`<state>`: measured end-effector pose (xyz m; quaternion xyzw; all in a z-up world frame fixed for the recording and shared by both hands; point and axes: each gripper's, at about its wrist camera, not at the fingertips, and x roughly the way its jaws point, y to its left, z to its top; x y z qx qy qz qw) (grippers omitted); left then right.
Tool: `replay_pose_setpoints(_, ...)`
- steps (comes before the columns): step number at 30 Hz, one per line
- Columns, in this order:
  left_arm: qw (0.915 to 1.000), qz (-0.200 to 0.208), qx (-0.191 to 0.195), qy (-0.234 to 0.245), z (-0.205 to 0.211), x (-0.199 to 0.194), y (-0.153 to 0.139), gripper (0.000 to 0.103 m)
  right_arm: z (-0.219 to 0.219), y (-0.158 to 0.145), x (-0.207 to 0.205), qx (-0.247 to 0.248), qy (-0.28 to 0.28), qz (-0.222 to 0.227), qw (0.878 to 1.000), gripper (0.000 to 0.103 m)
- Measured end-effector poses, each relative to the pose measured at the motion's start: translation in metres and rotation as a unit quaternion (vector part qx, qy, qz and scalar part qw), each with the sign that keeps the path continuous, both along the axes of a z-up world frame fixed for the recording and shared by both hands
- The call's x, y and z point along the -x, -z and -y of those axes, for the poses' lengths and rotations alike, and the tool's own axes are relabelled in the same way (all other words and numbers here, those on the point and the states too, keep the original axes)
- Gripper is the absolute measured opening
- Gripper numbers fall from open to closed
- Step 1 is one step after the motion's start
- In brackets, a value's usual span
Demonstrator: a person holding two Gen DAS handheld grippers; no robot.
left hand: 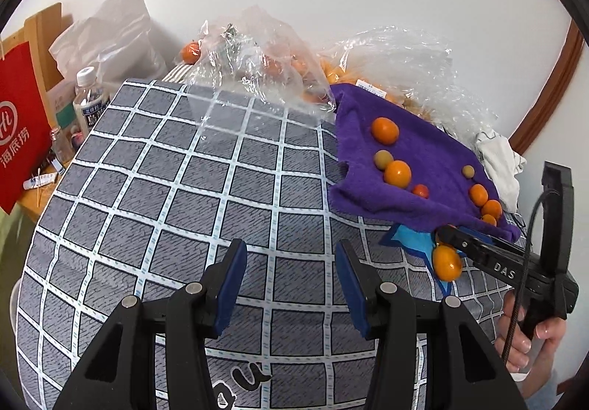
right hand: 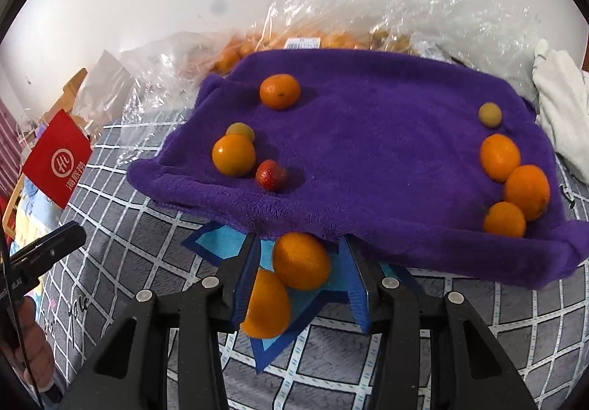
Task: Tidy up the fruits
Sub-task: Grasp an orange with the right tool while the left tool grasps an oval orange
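Observation:
A purple towel (right hand: 386,152) carries several oranges, a red fruit (right hand: 271,175) and two small yellowish fruits. At its near edge lies a blue star-shaped mat (right hand: 221,240) with two oranges on it. My right gripper (right hand: 300,244) is low over the mat. The upper orange (right hand: 300,260) sits between its blue pads with a gap on each side. The lower orange (right hand: 267,305) lies partly under the left finger. In the left wrist view my left gripper (left hand: 291,251) is open and empty over the grey checked cloth (left hand: 184,189). The right gripper (left hand: 445,235) shows at the towel's (left hand: 423,152) edge.
Clear plastic bags (left hand: 257,52) holding more orange fruit lie behind the towel against the white wall. A red paper bag (left hand: 18,130) and a water bottle (left hand: 88,100) stand at the left. A white cloth (right hand: 563,108) lies right of the towel. A hand (left hand: 526,336) holds the right gripper.

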<state>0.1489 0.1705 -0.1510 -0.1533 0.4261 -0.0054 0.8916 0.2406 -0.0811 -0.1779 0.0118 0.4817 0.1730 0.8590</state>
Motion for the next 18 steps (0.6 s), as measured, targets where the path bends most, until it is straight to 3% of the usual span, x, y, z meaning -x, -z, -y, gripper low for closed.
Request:
replay_pose_setpoints(2, 1.0, -0.002, -0.003, 0.0, 0.001, 0.001, 0.001, 0.047, 0.001, 0.004, -0.003, -0.006, 0.005, -0.008, 1.0, 0.035)
replay_pose_setpoints(8, 1.0, -0.003, -0.008, 0.0, 0.007, 0.003, -0.004, 0.047, 0.021, -0.014, 0.009, -0.034, 0.019, 0.015, 0.999, 0.035)
replay_pose_setpoints(13, 0.9998, -0.001, -0.013, 0.013, 0.027, 0.007, -0.012, 0.047, 0.054, -0.034, 0.037, -0.002, 0.021, 0.058, 0.998, 0.035)
replay_pose_setpoints(18, 0.9987, 0.003, -0.029, 0.041, 0.06, 0.012, -0.018, 0.047, 0.094, -0.021, 0.056, 0.052, 0.025, 0.064, 0.996, 0.035)
